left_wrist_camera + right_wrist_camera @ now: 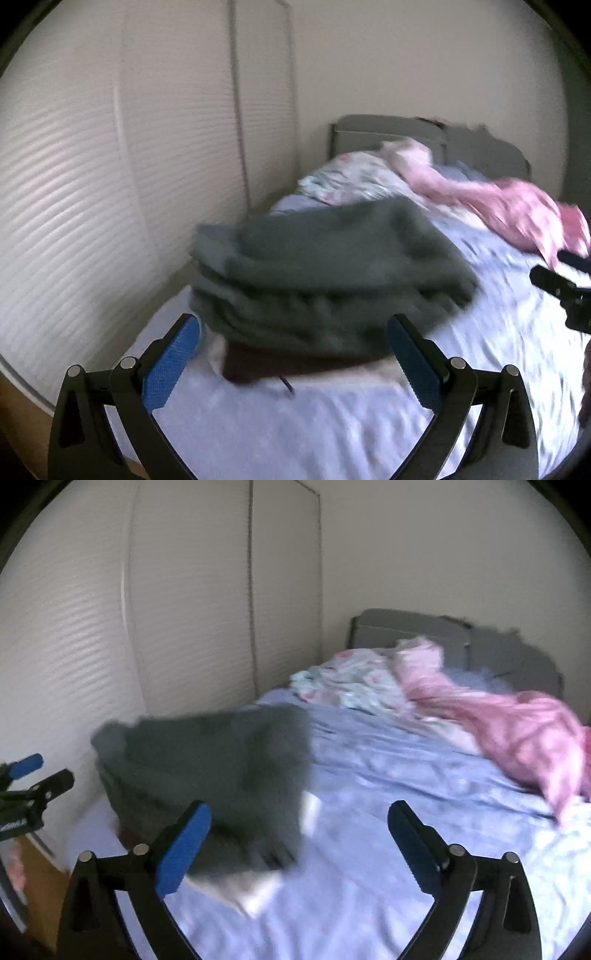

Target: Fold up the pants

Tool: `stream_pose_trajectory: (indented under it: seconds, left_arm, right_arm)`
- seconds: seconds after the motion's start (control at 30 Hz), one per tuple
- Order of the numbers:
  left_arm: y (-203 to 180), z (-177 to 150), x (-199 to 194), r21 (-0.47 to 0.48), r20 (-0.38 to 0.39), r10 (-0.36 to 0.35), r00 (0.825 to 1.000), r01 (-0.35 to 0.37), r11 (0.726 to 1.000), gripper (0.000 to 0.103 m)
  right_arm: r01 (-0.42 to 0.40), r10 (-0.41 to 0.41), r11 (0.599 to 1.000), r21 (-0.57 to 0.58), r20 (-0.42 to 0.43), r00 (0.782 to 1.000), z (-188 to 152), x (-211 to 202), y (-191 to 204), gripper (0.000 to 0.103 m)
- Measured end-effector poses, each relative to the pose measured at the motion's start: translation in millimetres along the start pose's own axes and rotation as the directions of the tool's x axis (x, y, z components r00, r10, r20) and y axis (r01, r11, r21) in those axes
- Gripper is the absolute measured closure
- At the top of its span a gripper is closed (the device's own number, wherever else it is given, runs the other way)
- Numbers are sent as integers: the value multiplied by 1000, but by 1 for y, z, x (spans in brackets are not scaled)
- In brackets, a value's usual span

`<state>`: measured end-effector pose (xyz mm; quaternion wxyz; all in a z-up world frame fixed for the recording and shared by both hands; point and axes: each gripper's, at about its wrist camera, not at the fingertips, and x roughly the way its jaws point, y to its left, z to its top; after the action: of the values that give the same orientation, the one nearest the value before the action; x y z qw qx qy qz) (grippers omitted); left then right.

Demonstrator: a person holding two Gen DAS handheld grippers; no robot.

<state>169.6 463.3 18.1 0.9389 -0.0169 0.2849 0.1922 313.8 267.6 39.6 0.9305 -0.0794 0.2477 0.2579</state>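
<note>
Two grippers are over the bed, and both have the fingers spread wide with nothing between them. From its own camera the left gripper (293,354) is just in front of the folded dark grey pants (325,273), without touching them. The pants lie as a thick bundle on the lavender sheet (332,424), near the bed edge beside the white louvered closet doors (74,206). They rest on top of a darker folded cloth (258,365), and something white shows under it. The right gripper (299,834) is near the right side of the bundle. Farther back lie a pink garment (517,734) and a floral cloth (351,683), well apart from the pants, before a grey headboard (417,627). Both views are blurred.
</note>
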Motion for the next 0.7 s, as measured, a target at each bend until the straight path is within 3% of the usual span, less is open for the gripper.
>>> stream_pose_trajectory:
  seconds: [0.23, 0.47, 0.7]
  left_arm:
    - [-78, -39, -79, 73, -4, -149, 989, 148, 986, 0]
    - [-154, -50, -157, 205, 37, -177, 983, 166, 965, 0]
    - [-201, -66, -215, 226, 70, -255, 965, 233, 946, 0]
  right_arm:
    - [73, -76, 996, -43, -52, 996, -68, -102, -47, 4]
    - [160, -160, 987, -13, 0, 987, -98, -209, -84, 4]
    - [159, -160, 980, 119, -4, 987, -136, -281, -119, 4]
